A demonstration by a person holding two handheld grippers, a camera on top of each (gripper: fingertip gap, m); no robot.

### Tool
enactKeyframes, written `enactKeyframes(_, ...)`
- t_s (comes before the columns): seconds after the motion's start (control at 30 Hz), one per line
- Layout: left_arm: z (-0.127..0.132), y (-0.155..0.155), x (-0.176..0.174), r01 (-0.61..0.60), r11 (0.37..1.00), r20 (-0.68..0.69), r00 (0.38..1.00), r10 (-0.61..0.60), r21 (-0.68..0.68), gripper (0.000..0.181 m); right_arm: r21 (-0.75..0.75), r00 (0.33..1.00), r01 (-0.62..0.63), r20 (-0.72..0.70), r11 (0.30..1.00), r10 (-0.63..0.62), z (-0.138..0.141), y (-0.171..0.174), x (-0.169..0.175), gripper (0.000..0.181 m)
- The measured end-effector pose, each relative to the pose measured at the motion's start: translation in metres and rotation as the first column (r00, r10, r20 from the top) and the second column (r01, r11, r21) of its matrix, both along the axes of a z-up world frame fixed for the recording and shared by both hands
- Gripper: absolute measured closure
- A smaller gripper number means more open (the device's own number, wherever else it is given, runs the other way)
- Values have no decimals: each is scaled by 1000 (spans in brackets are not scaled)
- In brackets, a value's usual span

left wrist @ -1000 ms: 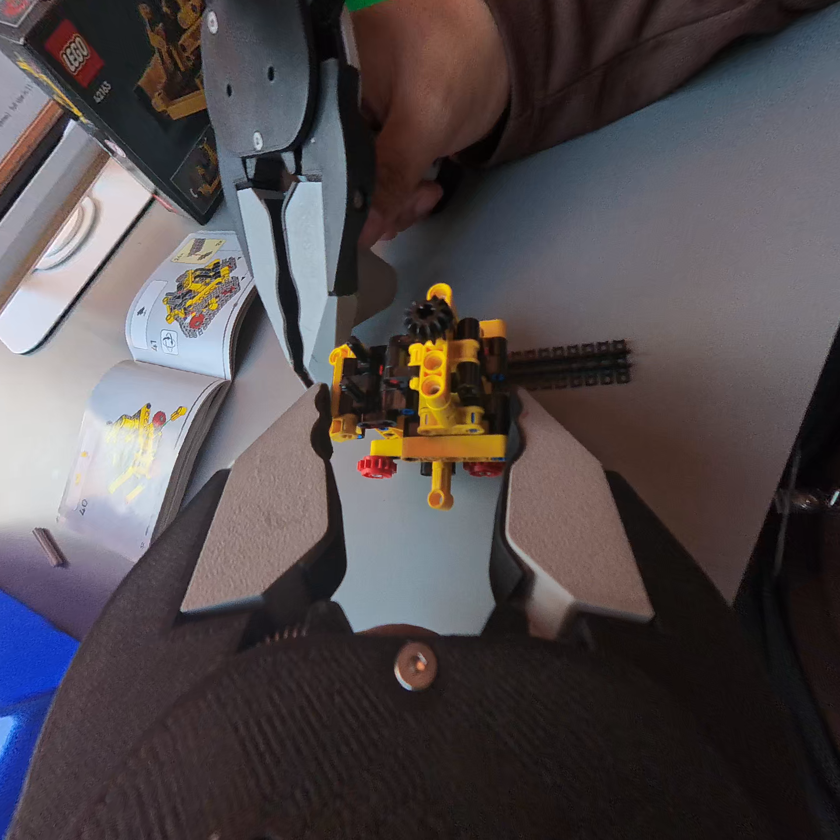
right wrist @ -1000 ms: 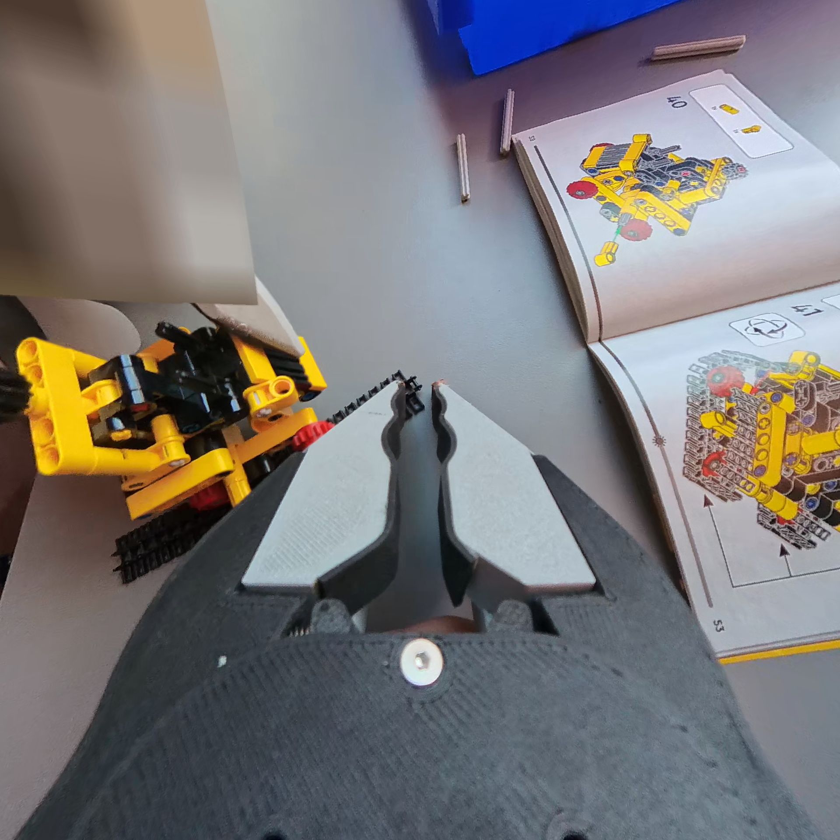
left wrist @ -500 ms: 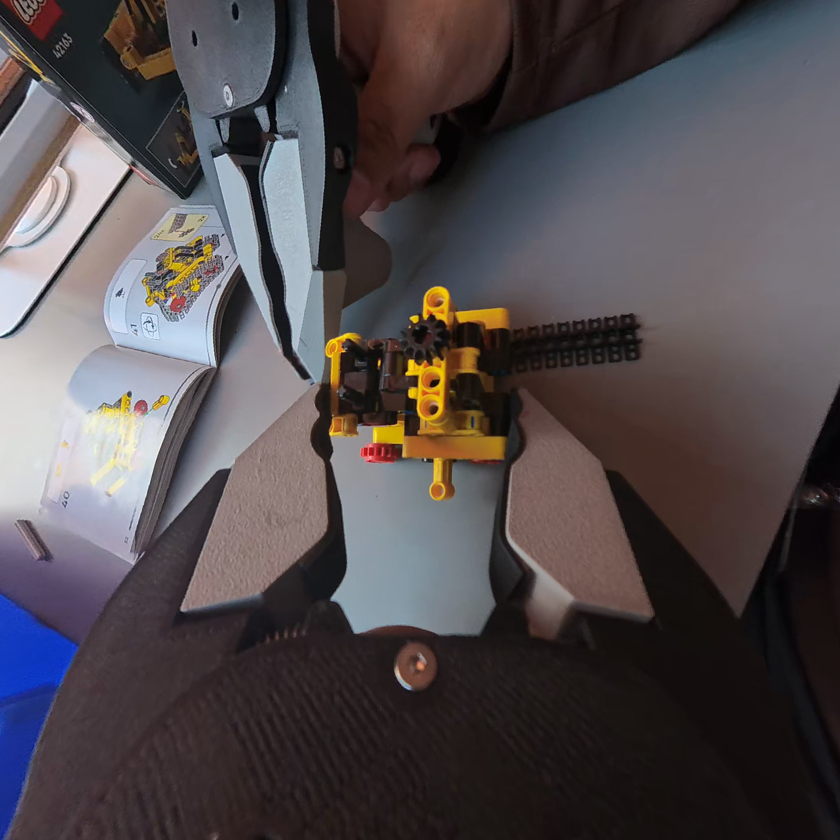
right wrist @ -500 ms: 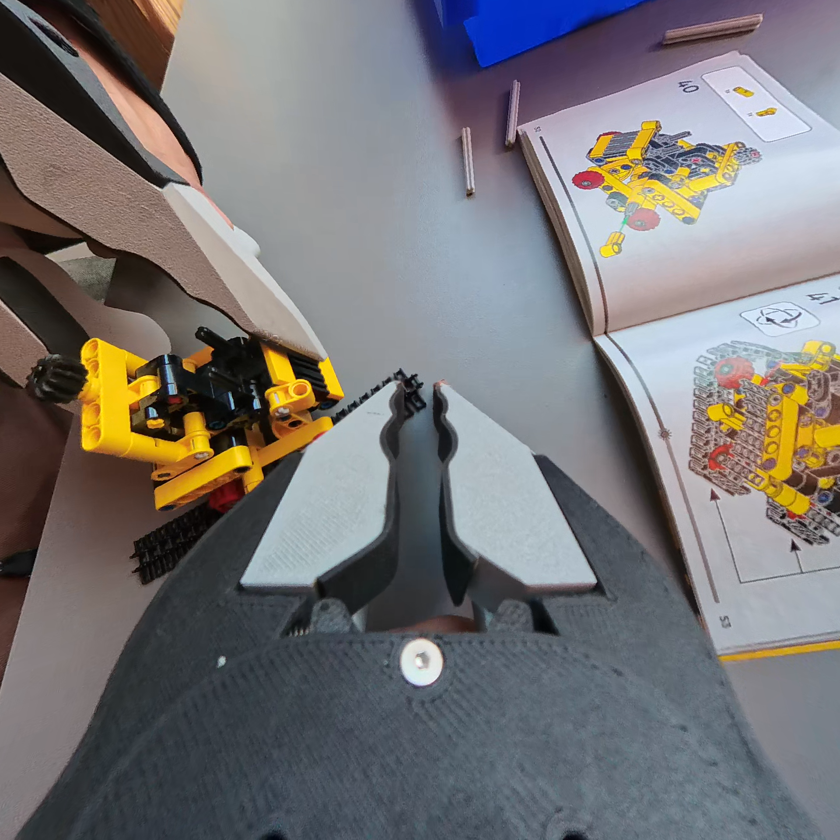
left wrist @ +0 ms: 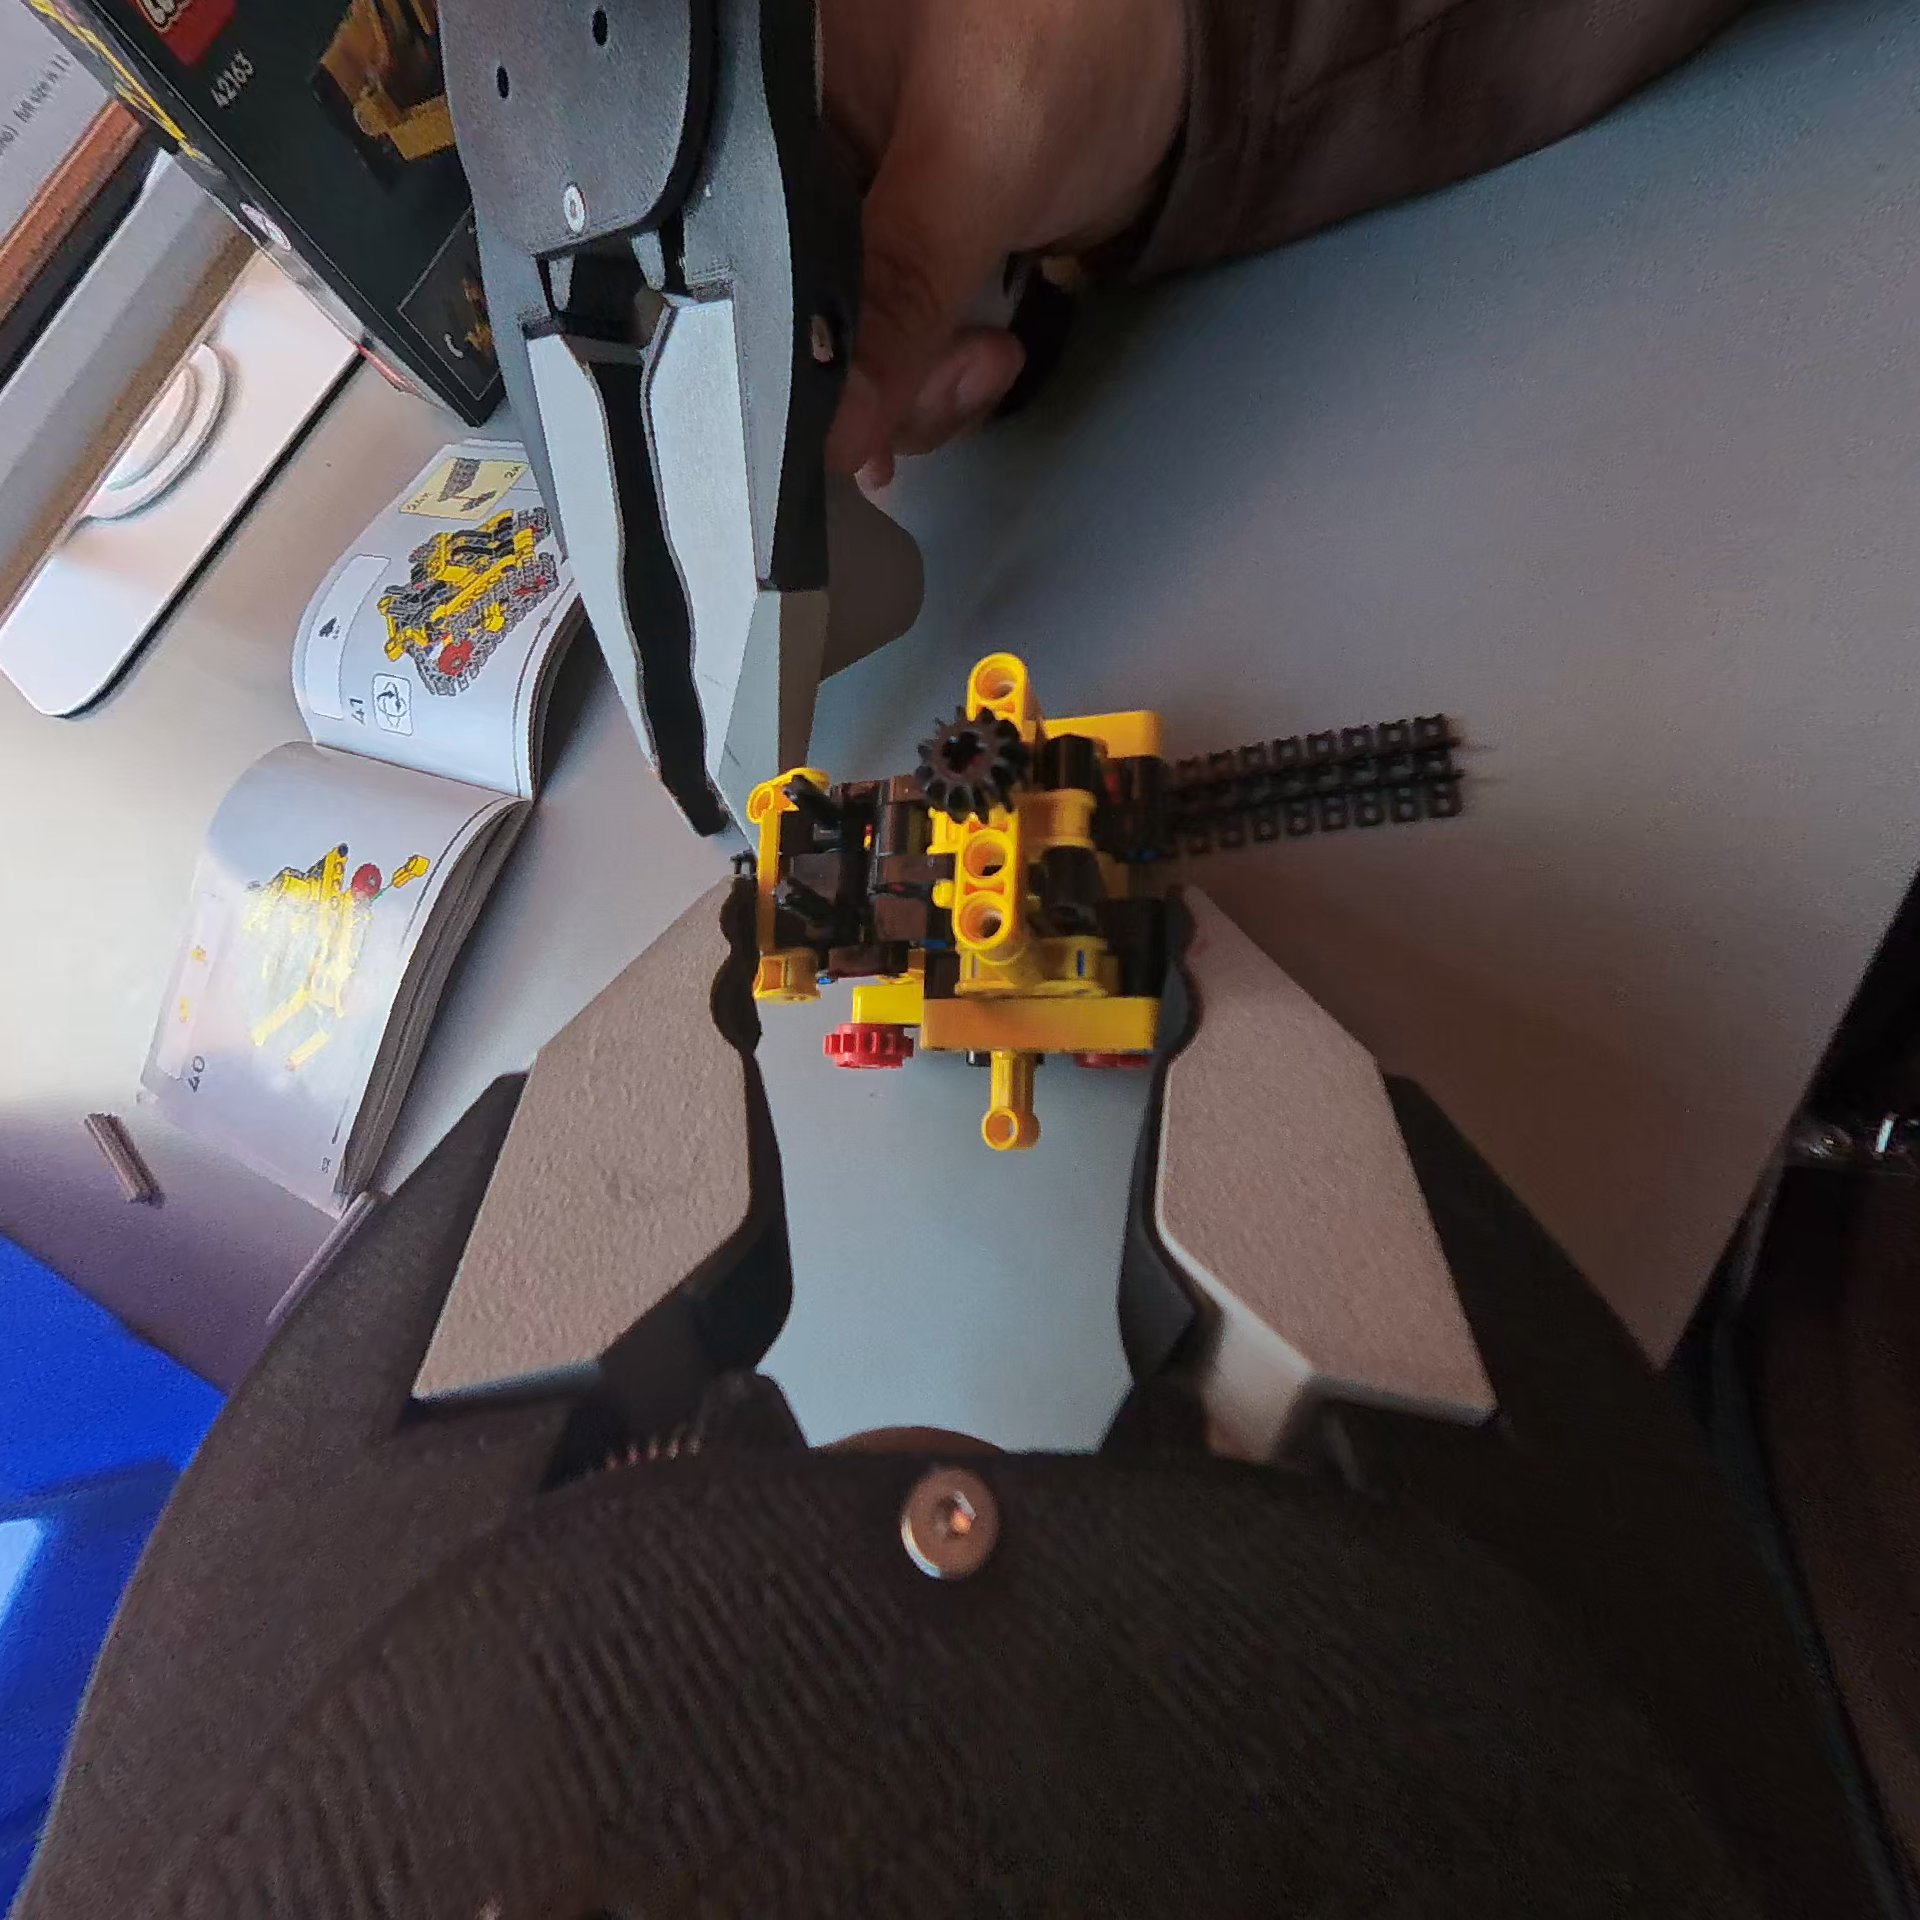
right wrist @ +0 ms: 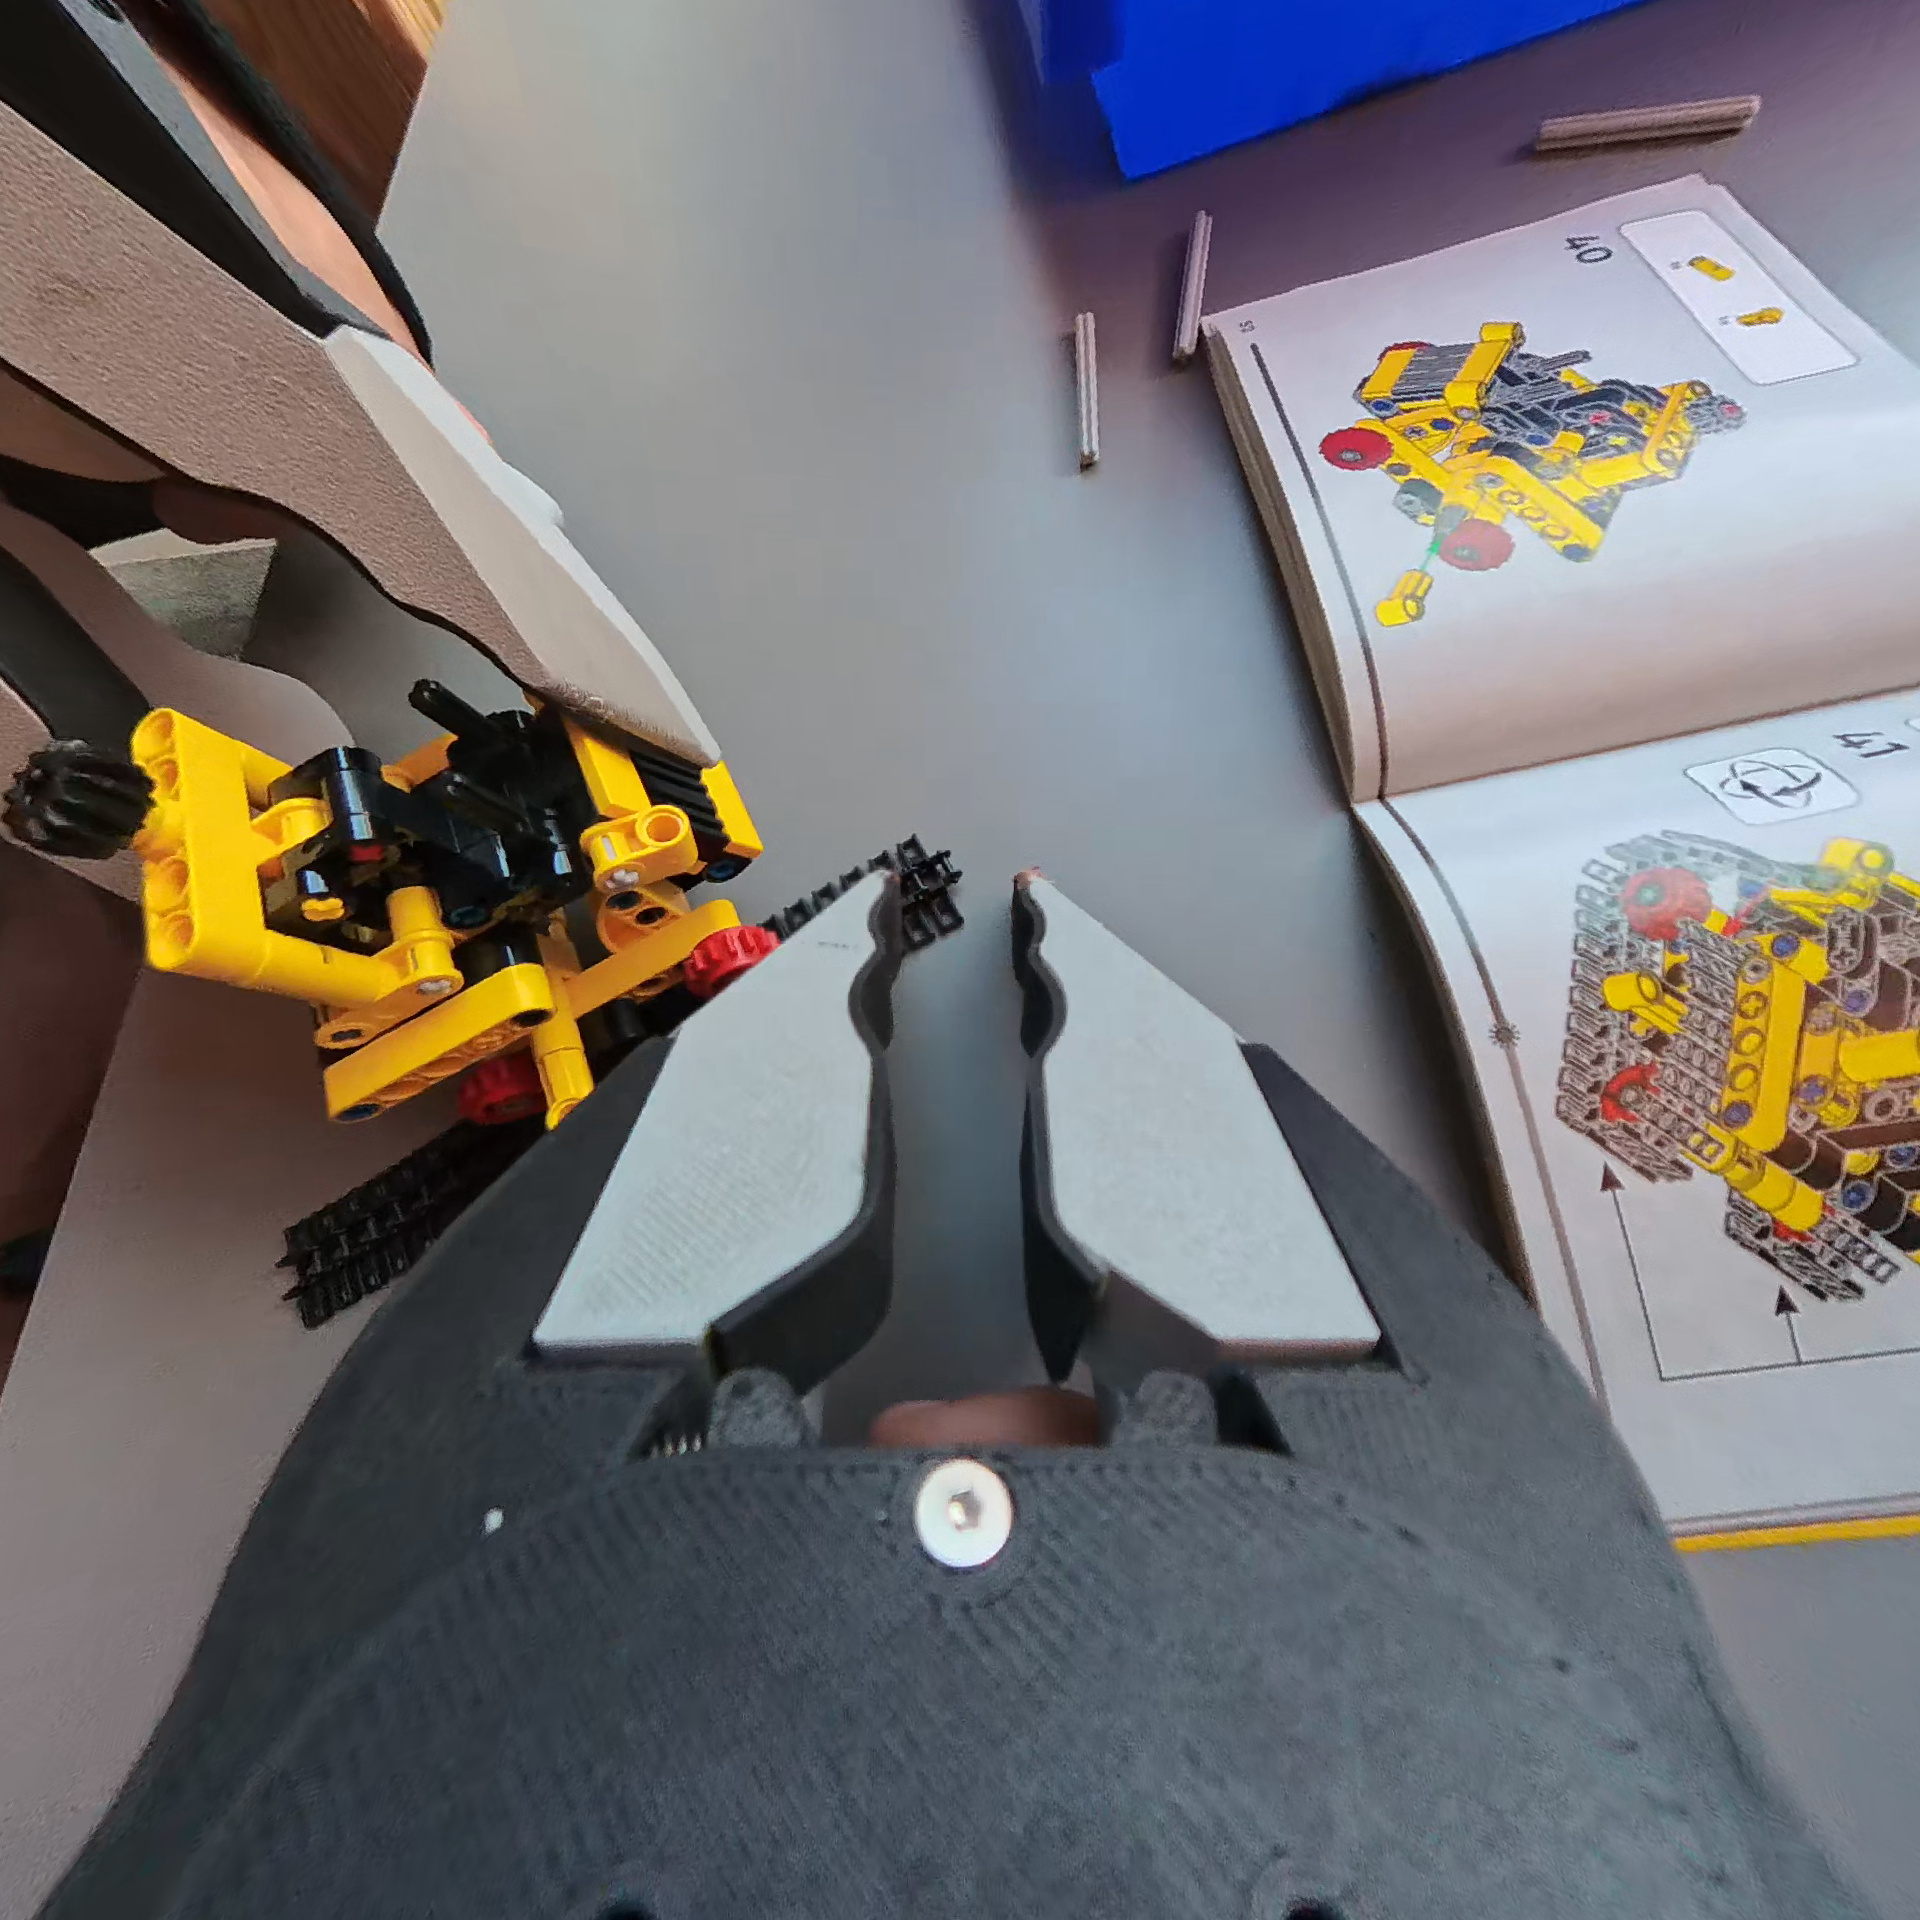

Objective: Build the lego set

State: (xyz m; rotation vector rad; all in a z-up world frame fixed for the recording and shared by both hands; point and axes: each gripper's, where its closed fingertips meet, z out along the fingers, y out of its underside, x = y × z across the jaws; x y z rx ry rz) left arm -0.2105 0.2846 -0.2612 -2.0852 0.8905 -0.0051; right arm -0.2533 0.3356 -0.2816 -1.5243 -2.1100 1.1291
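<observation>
1. Clamping the yellow-and-black lego model (left wrist: 961,894) from both sides: left gripper (left wrist: 956,914), fingertips pressed against the model's flanks, in the left wrist view.
2. Sitting at the centre of that view, just above the grey table (left wrist: 1455,520); whether touching the table or lifted, cannot tell.
3. Carrying a black gear (left wrist: 971,774) at the model's 12 o'clock edge, a red wheel (left wrist: 868,1042) at 7 o'clock, a yellow pin (left wrist: 1008,1101) sticking out at 6 o'clock.
4. Lying flat on the table at 3 o'clock of the model: black track strip (left wrist: 1320,779), one end hidden behind the model.
5. Hanging at 11 o'clock of the model: right gripper (left wrist: 717,800), held by a hand (left wrist: 966,208), tips close beside the model's corner.
6. Parted by a narrow gap with nothing between them: right gripper (right wrist: 951,894) fingers in the right wrist view, over bare table with the track strip's end (right wrist: 925,883) just beside the left tip.
7. Placed at 9 o'clock in the right wrist view: the model (right wrist: 436,904), pinched under the left gripper's fingers (right wrist: 416,520).
8. Spread open at 3 o'clock there: instruction booklet (right wrist: 1610,727); two small grey rods (right wrist: 1086,384) at 12 o'clock; a blue bin (right wrist: 1299,73) at the top edge.
9. Standing at 11 o'clock in the left wrist view: black set box (left wrist: 312,156).
</observation>
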Motion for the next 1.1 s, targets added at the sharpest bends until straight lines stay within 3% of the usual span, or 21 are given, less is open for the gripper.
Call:
enactKeyframes(0.73, -6, -1, 0, -35, 999, -35, 999, 34, -27, 106, -15, 1000, -4, 2, 1000, 4, 0, 5, 2, 164)
enactKeyframes(0.97, -7, -1, 0, -34, 999, -35, 999, 33, -26, 105, -115, 996, -63, 51, 991, 69, 0, -4, 2, 171)
enactKeyframes(1.1, -7, -1, 0, -31, 999, -27, 999, 31, -25, 106, -241, 989, -96, 90, 966, 121, 4, -11, 5, 162)
